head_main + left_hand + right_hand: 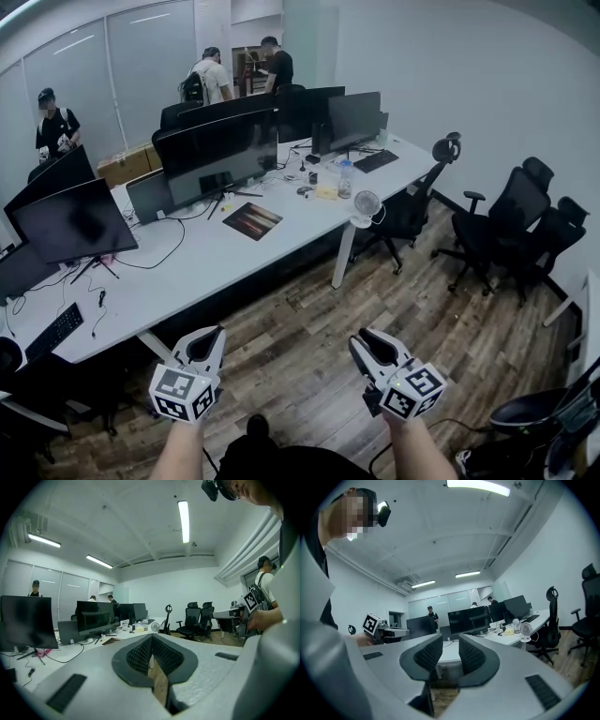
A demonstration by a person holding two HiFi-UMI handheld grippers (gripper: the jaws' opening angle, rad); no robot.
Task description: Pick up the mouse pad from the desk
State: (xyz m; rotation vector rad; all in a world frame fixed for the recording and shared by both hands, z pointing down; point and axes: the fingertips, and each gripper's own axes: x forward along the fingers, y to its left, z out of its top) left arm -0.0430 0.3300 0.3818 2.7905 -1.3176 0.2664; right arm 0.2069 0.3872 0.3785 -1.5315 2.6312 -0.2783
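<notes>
White left gripper (204,337) hovered shut, white right gripper (368,339) slightly parted, both empty; the dark, red-streaked rectangular mouse pad (251,220) lay on the long white desk (234,258).

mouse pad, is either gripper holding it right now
No, the mouse pad lies flat on the desk, while the left gripper and right gripper are out over the floor, apart from it.

An open-plan office: a long white counter (234,264) carries rows of dark monitors (217,152), a keyboard (54,330) and trailing cables, black swivel chairs (511,220) stand on the wood-plank floor (309,347), strip lights (183,520) cross the ceiling, and people (214,77) stand by glass partitions (141,56)
</notes>
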